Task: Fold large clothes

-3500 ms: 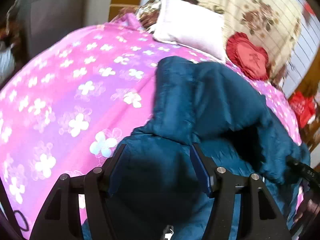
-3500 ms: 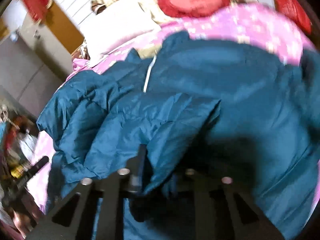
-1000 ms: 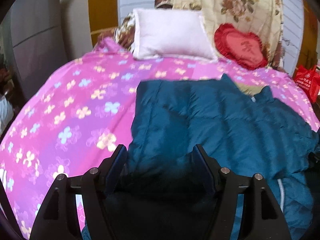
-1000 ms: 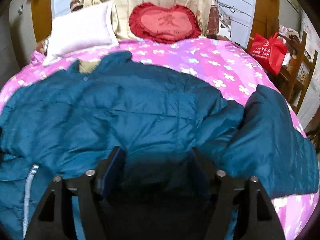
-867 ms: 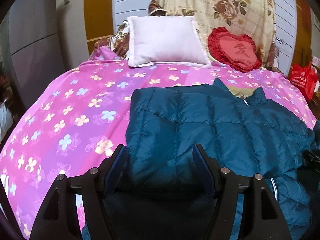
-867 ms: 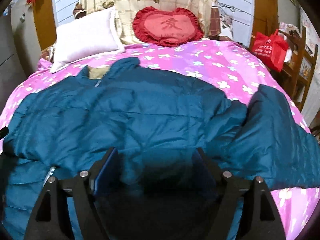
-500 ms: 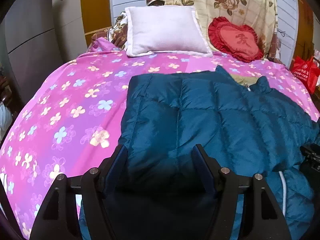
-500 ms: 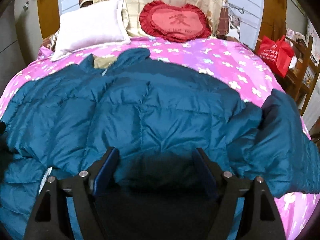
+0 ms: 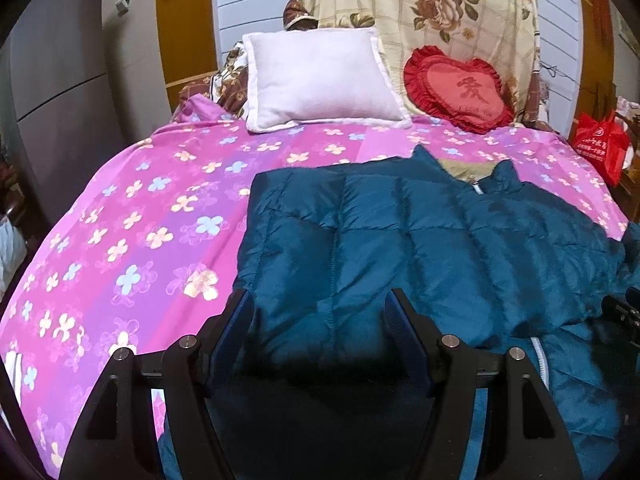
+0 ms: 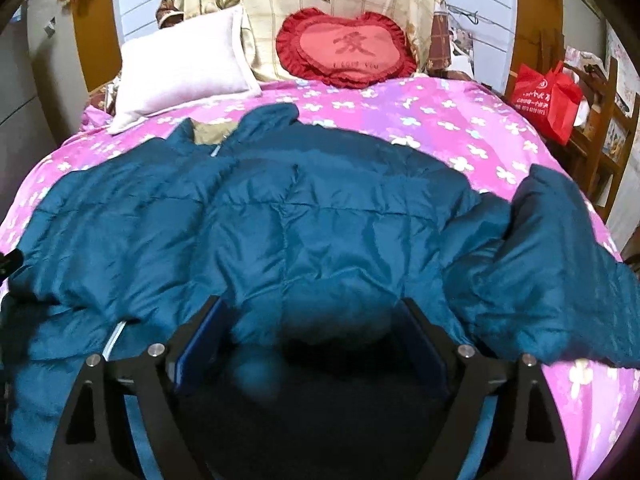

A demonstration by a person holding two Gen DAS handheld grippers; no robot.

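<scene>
Nearest you, your left gripper [image 9: 320, 320] has its jaws spread wide and grips nothing; its blue-padded fingers [image 9: 236, 328] stand either side of the near edge of the teal puffer jacket [image 9: 400, 240], whether over it or touching you cannot tell. Your right gripper [image 10: 312, 328] is likewise wide open and empty, its fingers [image 10: 200, 340] framing a rounded bulge of the same jacket [image 10: 320, 220] at the hem. The jacket lies spread front-up on the pink floral bedspread [image 9: 140, 220], with the left side panel folded over the body so that its outer edge runs straight up from your left gripper. The zipper [image 9: 538, 356] shows as a pale line at the lower edge of that fold, in the left view to the right of the gripper. In the right view a sleeve [image 10: 560, 272] sprawls out to the right, lying over the bedspread [image 10: 440, 112] near the bed's edge. Further up, the collar [image 10: 264, 120] stands open, showing a tan lining. Beyond it, at the head of the bed, a white pillow [image 9: 320, 80] leans beside a red heart-shaped cushion [image 9: 460, 88], both against a cream rose-patterned cloth [image 9: 440, 8]. Off the far right side sits a red shopping bag [image 10: 548, 96].
</scene>
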